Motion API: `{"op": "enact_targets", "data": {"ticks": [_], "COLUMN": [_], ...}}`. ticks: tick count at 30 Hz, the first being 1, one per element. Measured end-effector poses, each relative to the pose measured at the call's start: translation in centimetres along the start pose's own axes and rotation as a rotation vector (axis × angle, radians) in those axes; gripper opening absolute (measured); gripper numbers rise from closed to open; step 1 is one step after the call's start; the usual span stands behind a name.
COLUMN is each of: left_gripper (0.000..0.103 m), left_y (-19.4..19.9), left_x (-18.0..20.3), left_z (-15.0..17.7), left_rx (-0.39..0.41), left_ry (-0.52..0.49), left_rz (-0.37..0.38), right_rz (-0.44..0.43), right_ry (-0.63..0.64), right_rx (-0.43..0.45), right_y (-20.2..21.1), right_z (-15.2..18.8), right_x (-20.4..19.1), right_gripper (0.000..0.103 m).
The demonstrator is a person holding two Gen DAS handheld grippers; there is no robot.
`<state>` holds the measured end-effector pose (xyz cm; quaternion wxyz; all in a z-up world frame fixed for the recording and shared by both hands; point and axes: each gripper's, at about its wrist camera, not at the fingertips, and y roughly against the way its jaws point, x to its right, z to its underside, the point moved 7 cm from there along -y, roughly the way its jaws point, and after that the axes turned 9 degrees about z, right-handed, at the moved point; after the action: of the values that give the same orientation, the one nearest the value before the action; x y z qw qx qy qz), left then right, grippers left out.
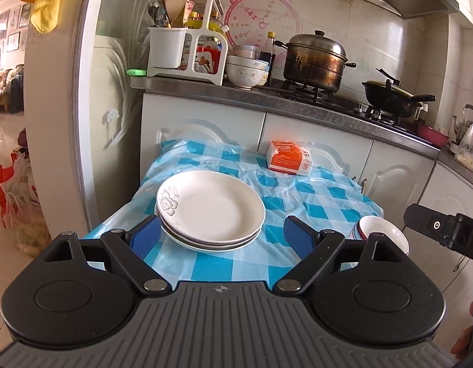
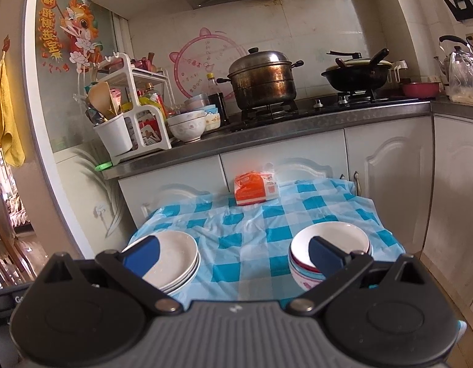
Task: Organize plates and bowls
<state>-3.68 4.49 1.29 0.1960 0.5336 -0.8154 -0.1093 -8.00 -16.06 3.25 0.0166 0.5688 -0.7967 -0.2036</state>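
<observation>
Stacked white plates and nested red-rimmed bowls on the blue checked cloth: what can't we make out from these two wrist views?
- Stacked white plates: exact count unclear; right wrist view, the right gripper's blue finger covers part.
- Nested red-rimmed bowls: count unclear; the other blue finger overlaps them. Left wrist view: the left gripper's arm hides most.
- Orange and white packet: print too small.
- Table under the blue checked cloth: hidden.

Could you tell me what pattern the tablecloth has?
Blue-and-white checks on the tablecloth, clearest in the right wrist view.

orange packet (image 2: 256, 189), steel pot (image 2: 262, 79), black wok (image 2: 356, 75)
</observation>
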Motion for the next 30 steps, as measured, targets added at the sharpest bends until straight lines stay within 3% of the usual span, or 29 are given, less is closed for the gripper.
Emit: {"op": "enact_targets", "data": {"ticks": [18,30], "left_gripper": [0.103,0.103], "left_y": [0.3,-0.3], "left_x": [0.0,0.0], "left_z": [0.9,1.8], "left_rx": [-0.022,-0.058], "left_ry": [-0.033,-0.053], "left_rz": [-0.049,-0.039], "right_rz": [0.008,0.014], "right_ry": [-0.013,-0.004], "right_rx": [-0.040,-0.026], "right_y": [0.1,-0.1], "right_z": [1.7,2.6], "right_x": [0.3,0.5], "right_gripper": [0.102,0.102]}}
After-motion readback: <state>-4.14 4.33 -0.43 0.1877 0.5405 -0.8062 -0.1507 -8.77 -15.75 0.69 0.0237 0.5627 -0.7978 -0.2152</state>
